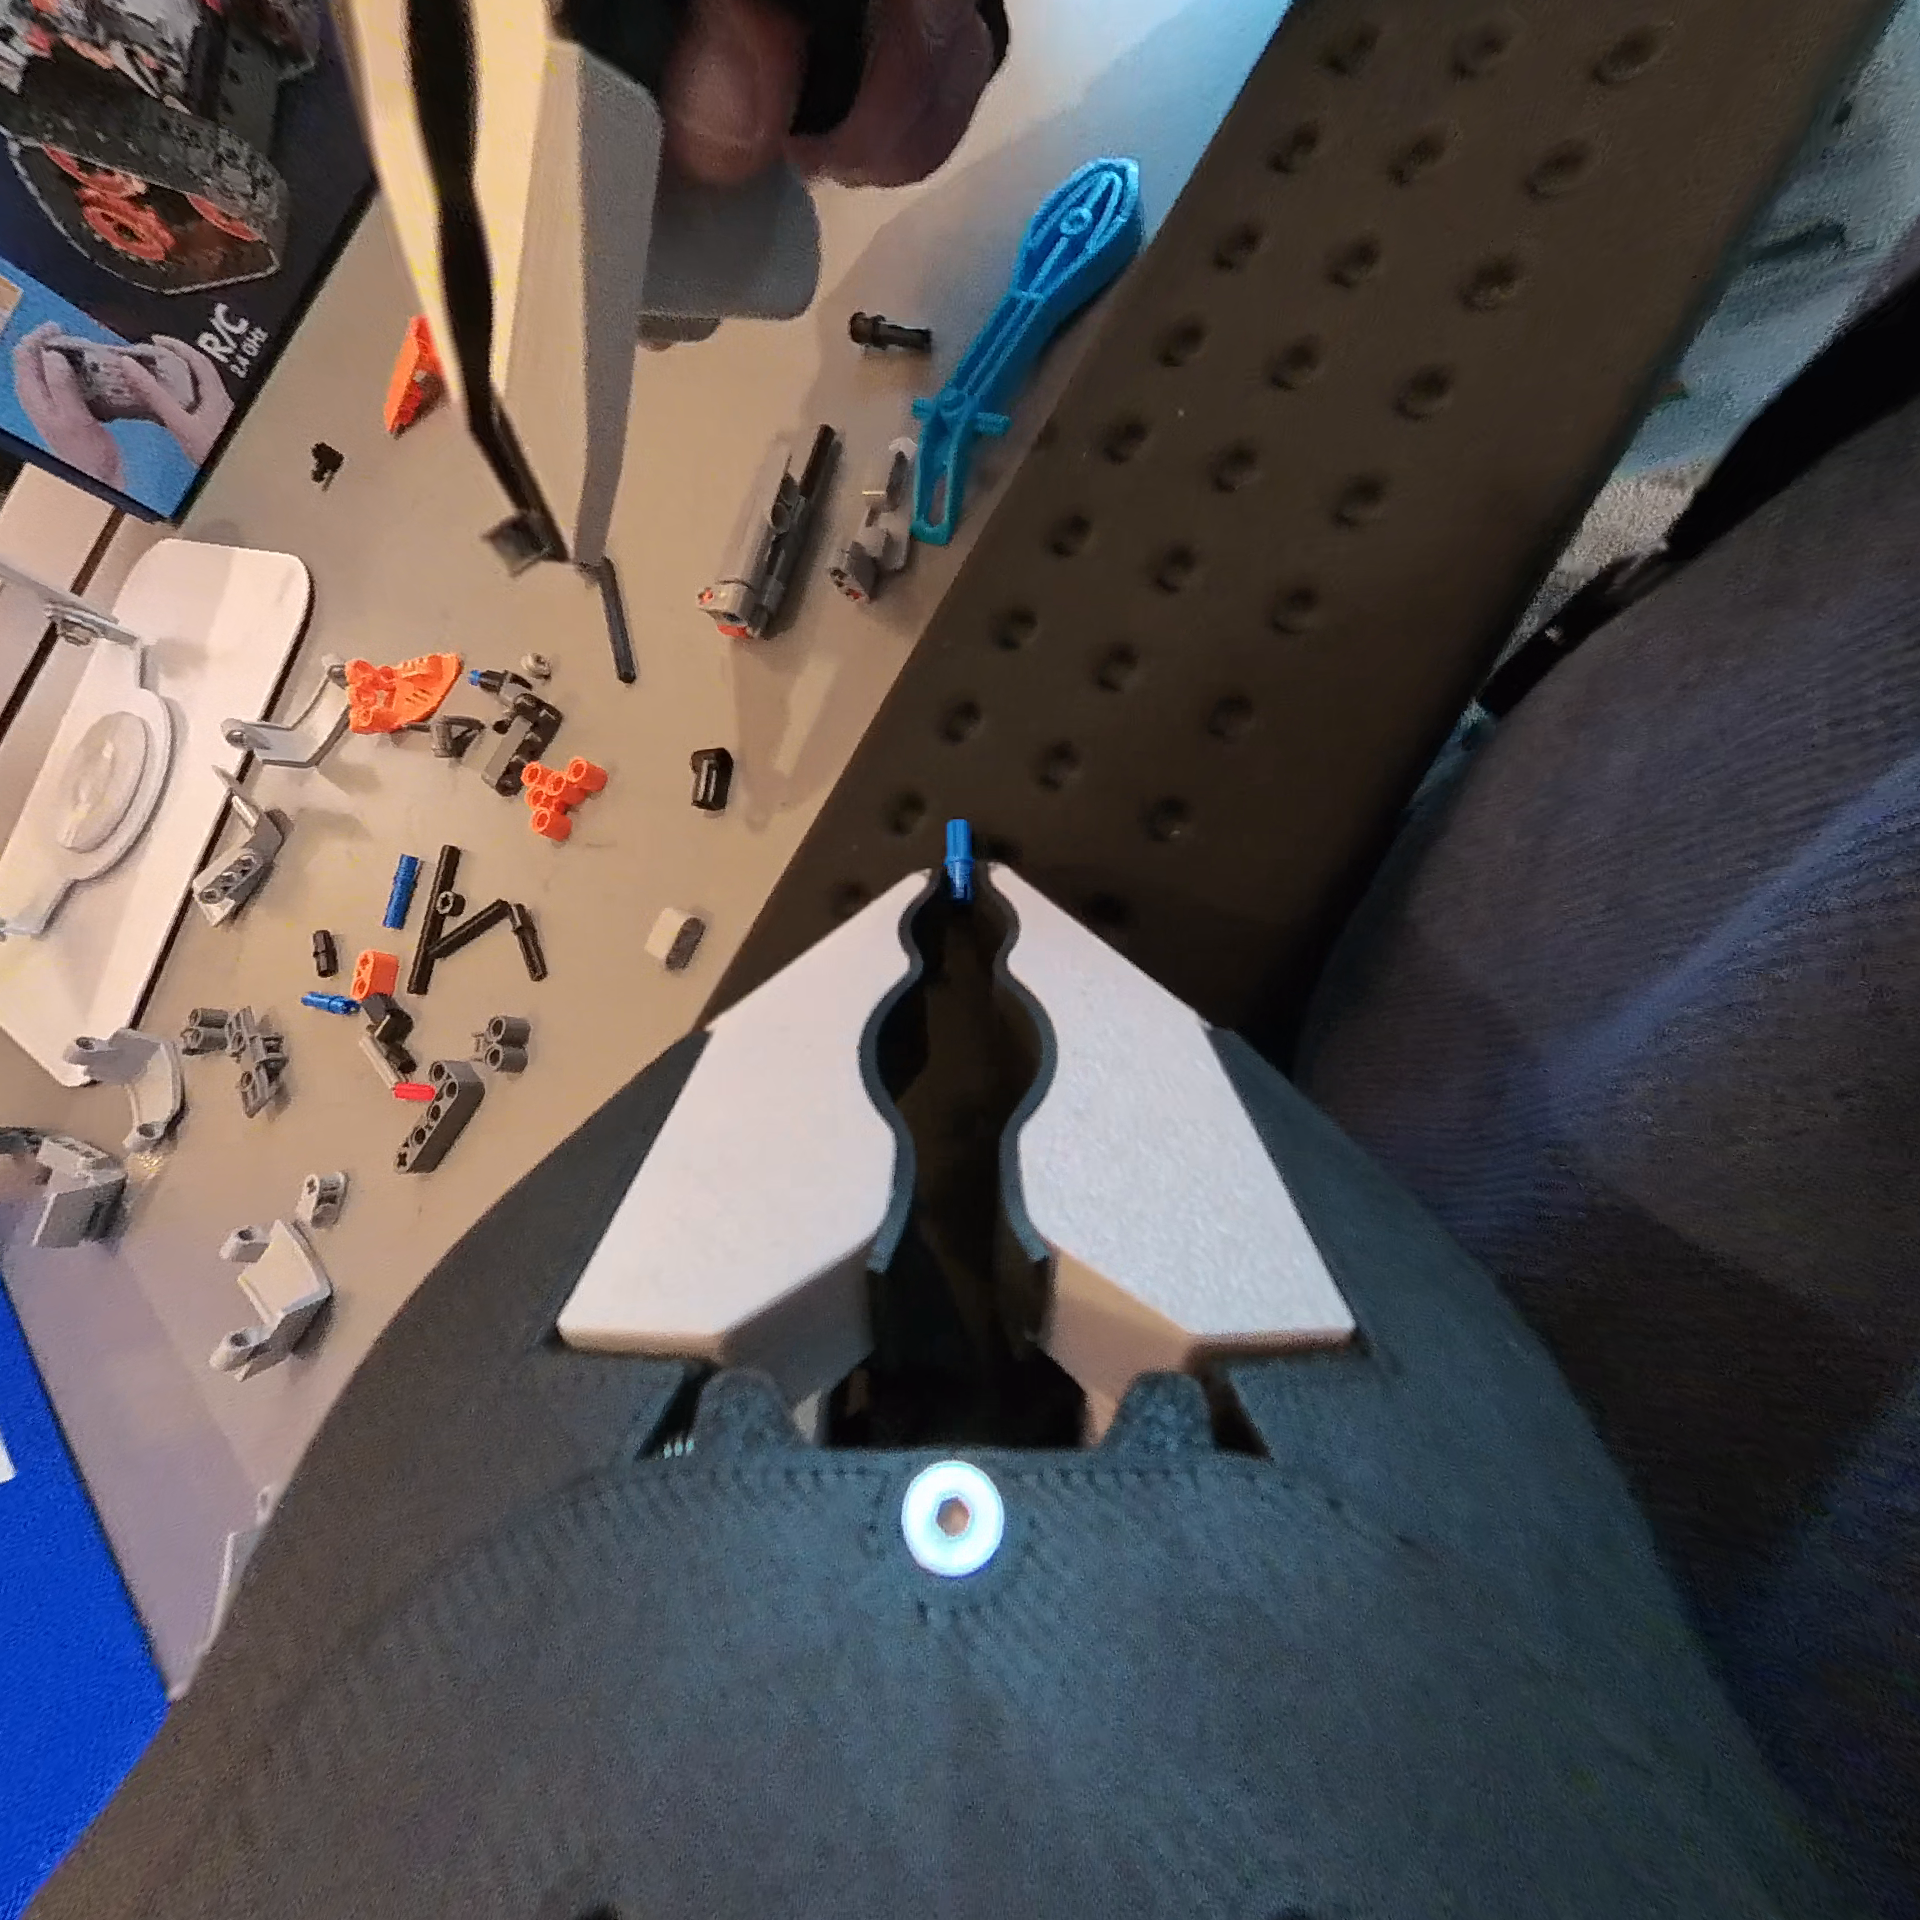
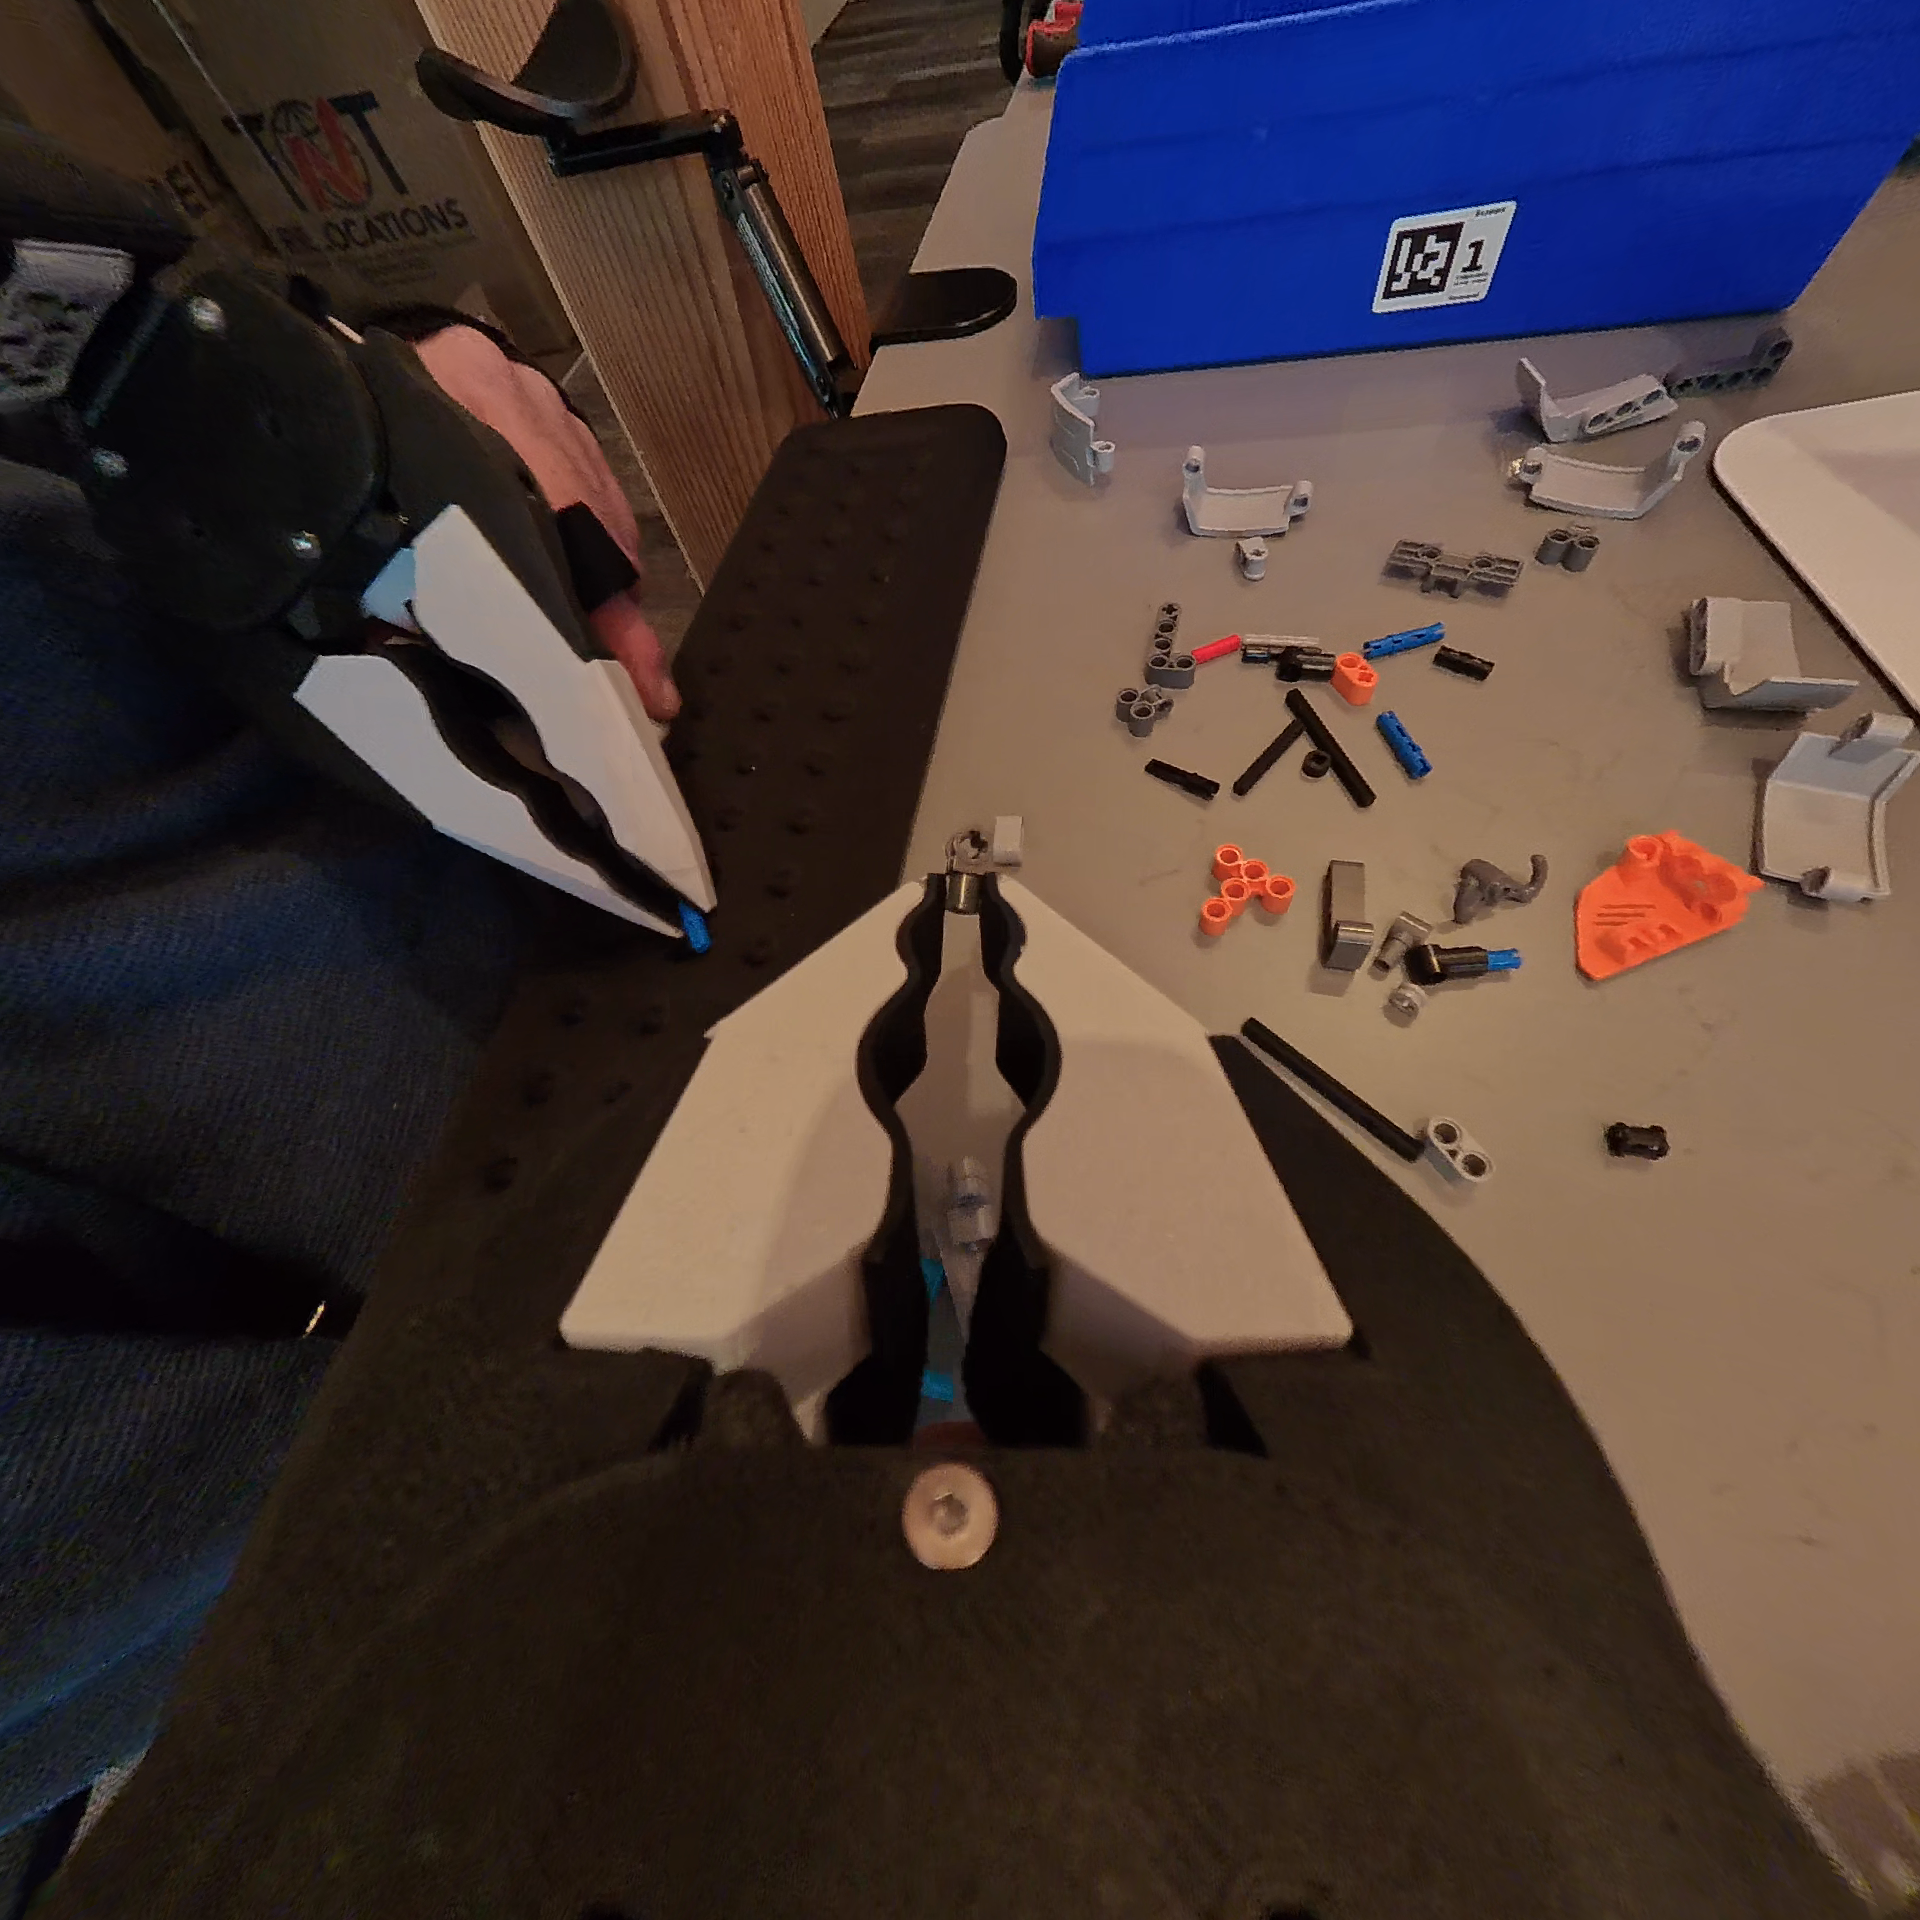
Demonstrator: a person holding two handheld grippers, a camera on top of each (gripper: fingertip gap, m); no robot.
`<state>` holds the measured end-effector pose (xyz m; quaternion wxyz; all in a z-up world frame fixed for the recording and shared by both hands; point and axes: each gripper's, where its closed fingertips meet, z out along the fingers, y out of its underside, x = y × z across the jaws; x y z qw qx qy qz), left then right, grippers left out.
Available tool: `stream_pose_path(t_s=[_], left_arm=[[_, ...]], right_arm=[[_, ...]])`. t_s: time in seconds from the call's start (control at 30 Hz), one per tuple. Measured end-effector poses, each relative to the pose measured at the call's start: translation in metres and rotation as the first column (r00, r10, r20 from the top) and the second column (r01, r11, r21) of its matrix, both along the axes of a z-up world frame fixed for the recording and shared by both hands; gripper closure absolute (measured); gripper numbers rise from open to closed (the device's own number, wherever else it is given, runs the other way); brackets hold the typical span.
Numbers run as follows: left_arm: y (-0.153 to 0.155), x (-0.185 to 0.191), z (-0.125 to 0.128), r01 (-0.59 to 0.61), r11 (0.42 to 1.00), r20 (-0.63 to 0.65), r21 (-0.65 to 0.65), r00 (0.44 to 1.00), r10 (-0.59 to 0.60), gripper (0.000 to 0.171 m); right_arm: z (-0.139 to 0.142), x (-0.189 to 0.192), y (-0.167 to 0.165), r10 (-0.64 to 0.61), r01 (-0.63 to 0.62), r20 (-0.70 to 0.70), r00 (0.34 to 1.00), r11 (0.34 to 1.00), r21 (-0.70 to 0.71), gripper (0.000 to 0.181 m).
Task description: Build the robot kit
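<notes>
My left gripper (image 1: 957,883) is shut on a small blue pin (image 1: 957,854) that sticks out past its fingertips, just above a black mat with holes (image 1: 1247,520). The right wrist view shows this too: the left gripper (image 2: 681,914) holds the blue pin (image 2: 694,928) over the mat (image 2: 831,623). My right gripper (image 2: 966,896) is shut on a small dark grey connector piece (image 2: 966,878), held above the grey table (image 2: 1558,1351) near the mat's edge. The right gripper also shows in the left wrist view (image 1: 540,540), at the top.
Several loose building pieces lie on the table: orange connectors (image 2: 1245,883), black axles (image 2: 1330,748), grey panels (image 2: 1834,805), an orange shell (image 2: 1662,904), and a blue tool (image 1: 1029,332). A blue bin (image 2: 1455,156) and a white plate (image 2: 1849,520) stand behind. A person's hand (image 2: 540,436) holds the left gripper. To reach the orange shell (image 2: 1662,904) in a straight line is about 15 cm for my right fingers, about 25 cm for my left. My left wrist view (image 1: 398,687) looks at it from another angle.
</notes>
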<state>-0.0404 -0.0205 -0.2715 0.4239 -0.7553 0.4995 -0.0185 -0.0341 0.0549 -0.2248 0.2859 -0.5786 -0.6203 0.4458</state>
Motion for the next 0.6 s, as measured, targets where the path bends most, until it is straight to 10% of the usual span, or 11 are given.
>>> stream_pose_path(t_s=[0.6], left_arm=[[0.075,-0.01,0.083,-0.021,0.989,0.545,0.146,0.836,-0.062,0.169]], right_arm=[[0.036,-0.015,-0.001,0.003,-0.046,-0.268,0.963,0.987,-0.152,0.178]])
